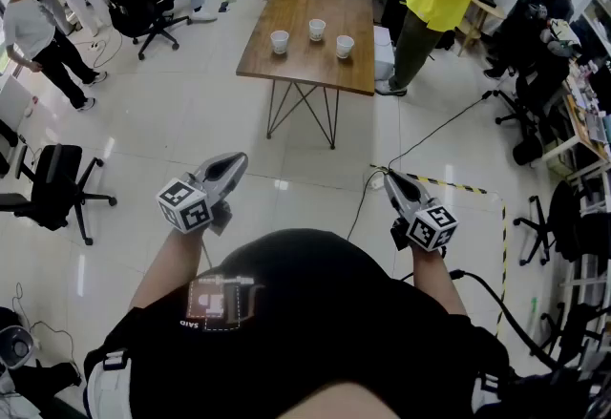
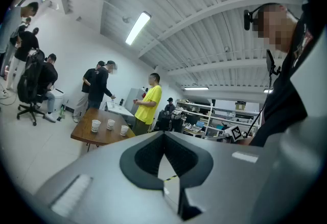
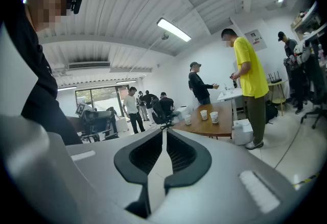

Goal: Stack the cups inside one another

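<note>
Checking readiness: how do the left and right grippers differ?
The left gripper has jaws meeting at the tips; the right gripper shows a thin slit. Head view: left gripper angles rightward, right gripper leftward. Both are empty, far from the cups.

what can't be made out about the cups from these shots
- Three white paper cups: contents, too small and distant in every view.
- Brown wooden table: near corner, left gripper view, covered by left claw.
- Floor under the wearer: head view, blocked by their black shirt.
</note>
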`<control>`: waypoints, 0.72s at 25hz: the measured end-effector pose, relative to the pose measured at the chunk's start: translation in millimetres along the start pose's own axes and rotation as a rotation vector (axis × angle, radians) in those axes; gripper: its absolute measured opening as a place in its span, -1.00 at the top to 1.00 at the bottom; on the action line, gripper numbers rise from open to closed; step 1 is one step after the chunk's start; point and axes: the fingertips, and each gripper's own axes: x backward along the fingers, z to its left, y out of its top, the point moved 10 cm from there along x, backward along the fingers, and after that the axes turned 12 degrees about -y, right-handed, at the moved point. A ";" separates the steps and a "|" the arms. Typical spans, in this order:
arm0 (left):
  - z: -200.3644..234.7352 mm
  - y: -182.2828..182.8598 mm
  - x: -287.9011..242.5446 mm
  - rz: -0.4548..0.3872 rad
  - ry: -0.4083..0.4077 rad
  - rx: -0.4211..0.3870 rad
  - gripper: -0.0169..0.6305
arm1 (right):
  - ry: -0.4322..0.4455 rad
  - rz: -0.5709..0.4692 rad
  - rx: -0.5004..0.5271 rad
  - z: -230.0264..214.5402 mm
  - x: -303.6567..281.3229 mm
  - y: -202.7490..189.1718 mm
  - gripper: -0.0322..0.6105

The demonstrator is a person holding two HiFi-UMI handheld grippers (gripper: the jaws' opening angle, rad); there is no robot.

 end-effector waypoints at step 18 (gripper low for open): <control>45.8 -14.3 -35.3 0.019 -0.029 0.067 0.92 | 0.010 0.074 0.037 -19.0 -51.3 -2.1 0.78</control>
